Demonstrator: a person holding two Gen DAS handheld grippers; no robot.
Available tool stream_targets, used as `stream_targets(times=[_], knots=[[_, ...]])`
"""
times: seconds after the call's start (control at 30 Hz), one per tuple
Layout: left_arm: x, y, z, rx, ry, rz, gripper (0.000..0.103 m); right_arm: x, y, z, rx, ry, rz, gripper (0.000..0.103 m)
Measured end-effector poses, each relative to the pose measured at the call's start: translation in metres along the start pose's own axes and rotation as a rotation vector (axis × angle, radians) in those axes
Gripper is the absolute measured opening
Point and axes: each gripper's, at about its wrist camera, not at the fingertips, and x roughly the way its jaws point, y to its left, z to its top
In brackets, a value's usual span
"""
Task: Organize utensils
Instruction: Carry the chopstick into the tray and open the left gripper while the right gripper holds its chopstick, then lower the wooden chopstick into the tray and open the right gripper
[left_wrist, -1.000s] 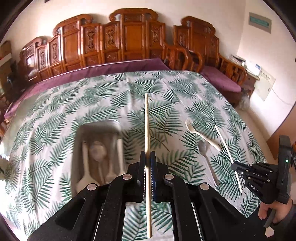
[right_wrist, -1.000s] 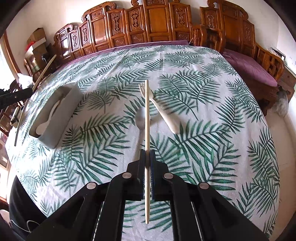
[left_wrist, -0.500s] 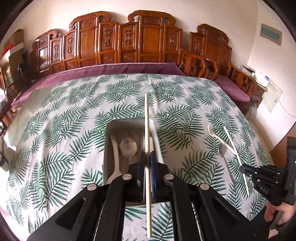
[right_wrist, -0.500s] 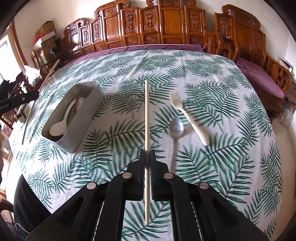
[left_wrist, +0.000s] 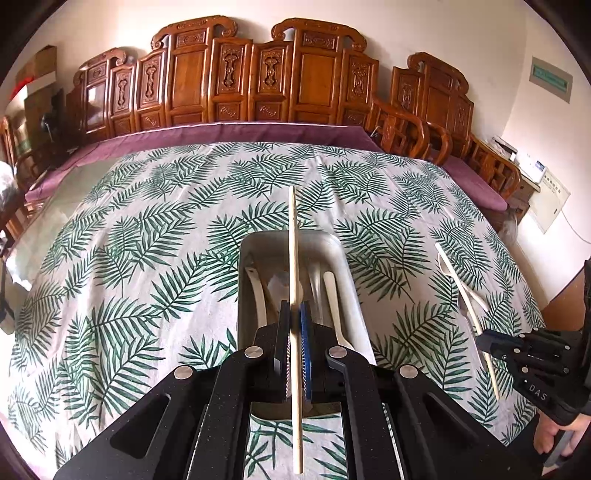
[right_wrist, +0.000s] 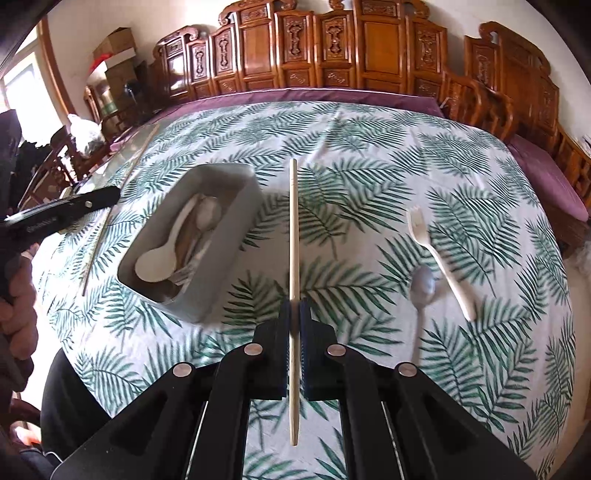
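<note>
We read "DAS" on the right gripper (left_wrist: 484, 341); both it and the left gripper (left_wrist: 294, 314) clamp a chopstick (left_wrist: 293, 258), the left one over the tray (left_wrist: 343, 258).

L tool (left_wrist: 294, 314) clamping chopstick (left_wrist: 293, 251) over grey tray (left_wrist: 345, 258) w/ spoons, fork (left_wrist: 456, 275) on leaf cloth (left_wrist: 147, 236)

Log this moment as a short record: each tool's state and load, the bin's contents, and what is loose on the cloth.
left tool: shut on a chopstick, above the bin
right tool: shut on a second chopstick, beside the bin
bin contents: pale spoons, other utensils unclear
loose on cloth: white fork, metal spoon
</note>
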Motion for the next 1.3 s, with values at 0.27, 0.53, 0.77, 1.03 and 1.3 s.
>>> stream_targets(times=[0.27, 0.53, 0.77, 1.03, 1.3], knots=[[0.026, 0.011, 0.001, -0.014, 0.047, -0.030, 0.004, 0.008, 0.029, 0.022, -0.039, -0.001, 0.032, 0.006], [0.048, 0.012, 0.004, -0.011, 0.069, -0.043, 0.005, 0.017, 0.051, 0.043, -0.046, -0.002, 0.072, 0.006], [0.055, 0.017, 0.007, -0.019, 0.078, -0.037, 0.005, 0.028, 0.068, 0.054, -0.067, 0.006, 0.089, 0.006], [0.036, 0.034, 0.006, -0.012, 0.046, -0.015, 0.005, 0.044, 0.080, 0.062, -0.063, 0.023, 0.115, 0.006], [0.014, 0.053, 0.000, -0.009, 0.019, 0.011, 0.005, 0.069, 0.092, 0.073, -0.016, 0.054, 0.154, 0.006]])
